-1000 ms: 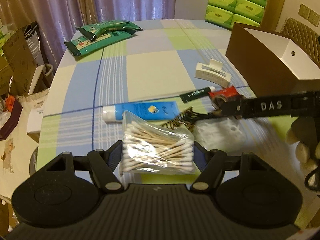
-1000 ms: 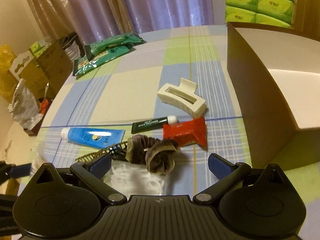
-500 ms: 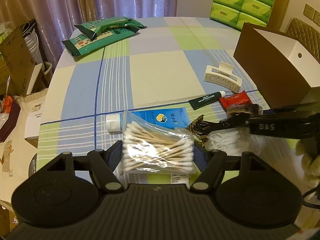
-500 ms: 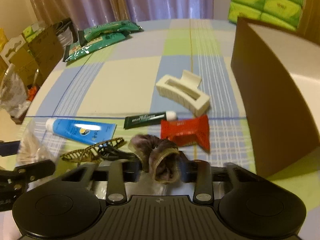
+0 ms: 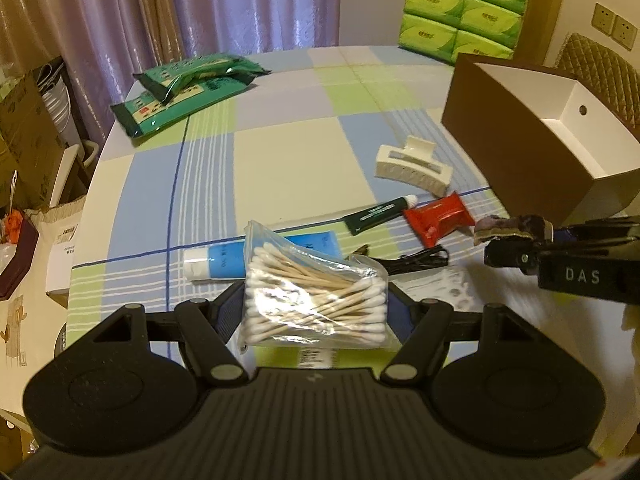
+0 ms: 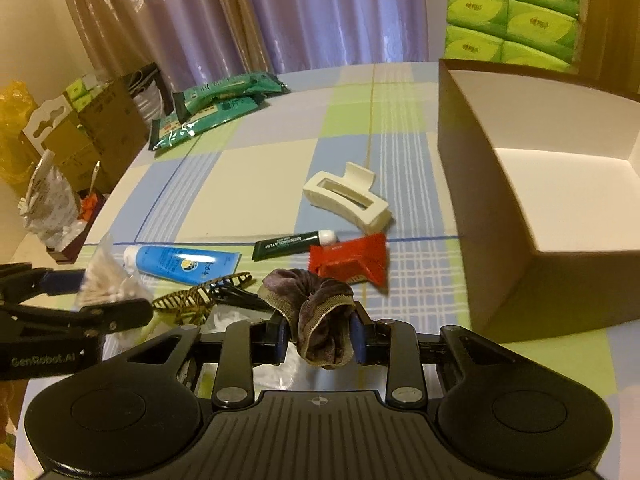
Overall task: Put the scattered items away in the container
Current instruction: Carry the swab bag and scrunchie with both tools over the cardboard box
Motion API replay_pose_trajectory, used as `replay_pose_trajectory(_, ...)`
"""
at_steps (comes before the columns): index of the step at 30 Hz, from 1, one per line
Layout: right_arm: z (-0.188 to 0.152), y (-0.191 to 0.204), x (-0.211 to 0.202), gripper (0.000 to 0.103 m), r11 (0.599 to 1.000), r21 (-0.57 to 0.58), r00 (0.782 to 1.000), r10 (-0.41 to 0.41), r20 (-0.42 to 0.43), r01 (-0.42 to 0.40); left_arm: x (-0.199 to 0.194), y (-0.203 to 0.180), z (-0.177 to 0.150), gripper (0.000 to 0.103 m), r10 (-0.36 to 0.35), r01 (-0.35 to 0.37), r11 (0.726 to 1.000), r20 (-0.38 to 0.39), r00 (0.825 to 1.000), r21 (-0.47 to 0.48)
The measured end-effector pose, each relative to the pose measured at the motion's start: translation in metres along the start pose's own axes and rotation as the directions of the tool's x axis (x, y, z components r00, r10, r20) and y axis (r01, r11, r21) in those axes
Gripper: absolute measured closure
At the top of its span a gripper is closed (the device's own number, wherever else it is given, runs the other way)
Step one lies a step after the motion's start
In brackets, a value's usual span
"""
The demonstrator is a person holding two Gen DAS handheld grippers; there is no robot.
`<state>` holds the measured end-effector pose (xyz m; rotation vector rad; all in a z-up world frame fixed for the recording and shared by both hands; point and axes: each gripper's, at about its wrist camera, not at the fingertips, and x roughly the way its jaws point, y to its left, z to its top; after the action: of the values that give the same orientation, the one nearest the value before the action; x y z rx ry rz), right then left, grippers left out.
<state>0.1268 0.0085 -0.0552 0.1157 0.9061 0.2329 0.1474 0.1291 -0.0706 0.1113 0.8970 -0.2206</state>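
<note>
My left gripper (image 5: 314,306) is shut on a clear bag of cotton swabs (image 5: 316,298), held above the table. My right gripper (image 6: 320,326) is shut on a purple velvet scrunchie (image 6: 320,312), lifted off the cloth; the scrunchie (image 5: 510,226) also shows in the left wrist view. On the checked tablecloth lie a blue tube (image 6: 180,262), a green tube (image 6: 294,242), a red packet (image 6: 352,260), a cream claw clip (image 6: 346,198) and a patterned hair clip (image 6: 200,296). The brown box (image 6: 472,184), white inside, stands open at the right.
Green wipe packs (image 5: 186,88) lie at the table's far left. Stacked green tissue packs (image 5: 464,10) stand behind the box. A white plastic item (image 5: 440,284) lies near the front edge. Cardboard boxes and bags (image 6: 60,148) sit on the floor to the left.
My right gripper went from open around the scrunchie to shut on it, then raised it. My left gripper rose and drew back with the swab bag.
</note>
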Motion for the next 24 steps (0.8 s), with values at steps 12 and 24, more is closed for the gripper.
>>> replay_pose_trajectory(12, -0.019, -0.04, -0.055, 0.075, 0.999, 0.025, 0.999, 0.023, 0.036, -0.024, -0.027, -0.064, 0.002, 0.034, -0.02, 0.018, 0.999, 0.039, 0.999, 0.039)
replay_pose_trajectory(24, -0.029, -0.11, -0.113, 0.075, 0.996, 0.083, 0.996, -0.016, 0.087, 0.009, -0.046, -0.153, 0.02, 0.034, -0.114, 0.103, 0.988, 0.098, 0.989, 0.113)
